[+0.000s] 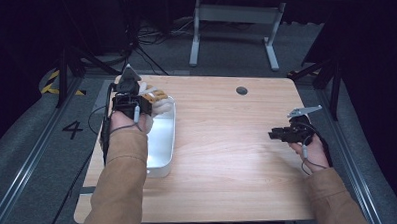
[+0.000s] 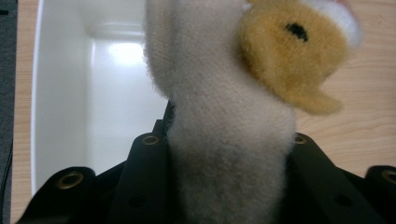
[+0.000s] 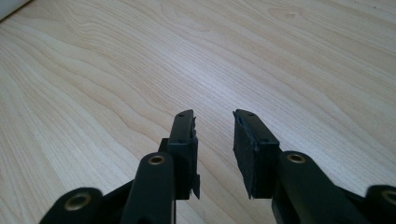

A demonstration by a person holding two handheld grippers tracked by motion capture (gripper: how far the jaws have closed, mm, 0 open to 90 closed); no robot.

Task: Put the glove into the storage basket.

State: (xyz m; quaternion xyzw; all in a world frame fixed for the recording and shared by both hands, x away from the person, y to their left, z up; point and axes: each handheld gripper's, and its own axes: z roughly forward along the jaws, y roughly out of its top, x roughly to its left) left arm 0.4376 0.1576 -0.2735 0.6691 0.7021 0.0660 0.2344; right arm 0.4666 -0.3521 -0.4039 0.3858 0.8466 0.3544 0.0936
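Note:
A cream and orange plush toy [image 1: 157, 97] [image 2: 224, 116] is clamped between the black jaws of my left gripper [image 1: 146, 101], which is shut on its cream body. The toy hangs over the far end of a white bin [image 1: 161, 158] [image 2: 60, 116] at the table's left side. Its orange part with a black spot [image 2: 289, 51] reaches past the bin's rim over the wood. At the table's right side, my right gripper [image 1: 273, 134] [image 3: 214, 122] points left, low over bare wood. Its jaws stand open with nothing between them.
The wooden table [image 1: 225, 143] has a small round grey cap [image 1: 242, 90] near its far edge. Beyond the table stand a white desk frame [image 1: 234, 28], black stands and cables on the grey floor.

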